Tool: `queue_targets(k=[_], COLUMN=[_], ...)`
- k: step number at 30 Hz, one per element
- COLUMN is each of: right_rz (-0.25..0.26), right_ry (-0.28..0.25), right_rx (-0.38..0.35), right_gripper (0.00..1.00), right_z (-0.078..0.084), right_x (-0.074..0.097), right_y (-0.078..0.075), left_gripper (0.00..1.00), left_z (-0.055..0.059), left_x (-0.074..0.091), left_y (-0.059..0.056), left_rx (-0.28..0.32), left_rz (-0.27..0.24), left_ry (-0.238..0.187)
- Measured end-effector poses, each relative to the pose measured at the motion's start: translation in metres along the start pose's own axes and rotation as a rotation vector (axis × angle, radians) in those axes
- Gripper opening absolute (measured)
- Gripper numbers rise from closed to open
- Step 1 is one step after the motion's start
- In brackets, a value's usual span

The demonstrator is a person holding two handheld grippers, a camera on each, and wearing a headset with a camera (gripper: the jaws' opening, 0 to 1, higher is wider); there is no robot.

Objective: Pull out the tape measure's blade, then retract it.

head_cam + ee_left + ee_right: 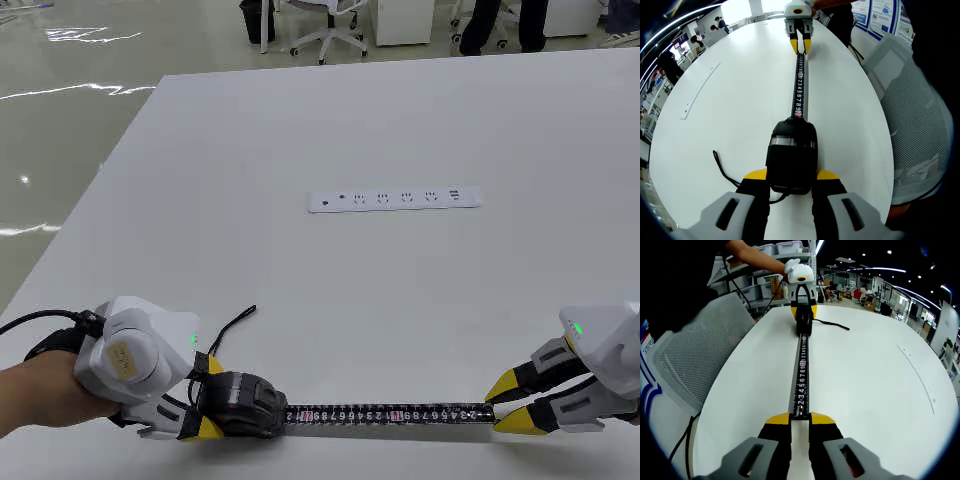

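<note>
The left tongs clamped the tape measure at the near edge of the bench while the right tongs, pinched on the blade tip, held it drawn out; the pull looked done, with a slow, guided retraction due next.

The head view looks down onto the black numbered tape blade. The left gripper view sights low along that blade from its black plastic case; the right gripper view faces back from the blade's tip. All share it.
</note>
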State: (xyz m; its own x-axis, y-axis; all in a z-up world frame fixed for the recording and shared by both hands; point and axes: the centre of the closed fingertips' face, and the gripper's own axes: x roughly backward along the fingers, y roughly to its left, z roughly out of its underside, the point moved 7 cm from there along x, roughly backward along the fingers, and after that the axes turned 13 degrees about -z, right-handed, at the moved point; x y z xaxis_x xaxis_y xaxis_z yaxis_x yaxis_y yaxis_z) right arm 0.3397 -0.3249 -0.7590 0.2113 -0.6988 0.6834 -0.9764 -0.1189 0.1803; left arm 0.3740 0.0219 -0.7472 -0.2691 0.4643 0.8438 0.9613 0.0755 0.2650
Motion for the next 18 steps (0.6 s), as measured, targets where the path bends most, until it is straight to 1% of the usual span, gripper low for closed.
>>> queue_targets(k=[9, 18], right_rz=[-0.006, -0.009], right_ry=[0.004, 0.04], right_rx=[-0.003, -0.002], right_gripper=[0.11, 0.11], right_z=[0.002, 0.0053], right_x=[0.0017, -0.0036], right_y=[0.0013, -0.0026], left_gripper=[0.27, 0.27], left_z=[-0.0004, -0.0021], left_x=[-0.0004, -0.0022], left_y=[0.0003, 0.0001], left_rx=[-0.002, 0.005], left_rz=[0.001, 0.003], left_ry=[0.005, 0.001])
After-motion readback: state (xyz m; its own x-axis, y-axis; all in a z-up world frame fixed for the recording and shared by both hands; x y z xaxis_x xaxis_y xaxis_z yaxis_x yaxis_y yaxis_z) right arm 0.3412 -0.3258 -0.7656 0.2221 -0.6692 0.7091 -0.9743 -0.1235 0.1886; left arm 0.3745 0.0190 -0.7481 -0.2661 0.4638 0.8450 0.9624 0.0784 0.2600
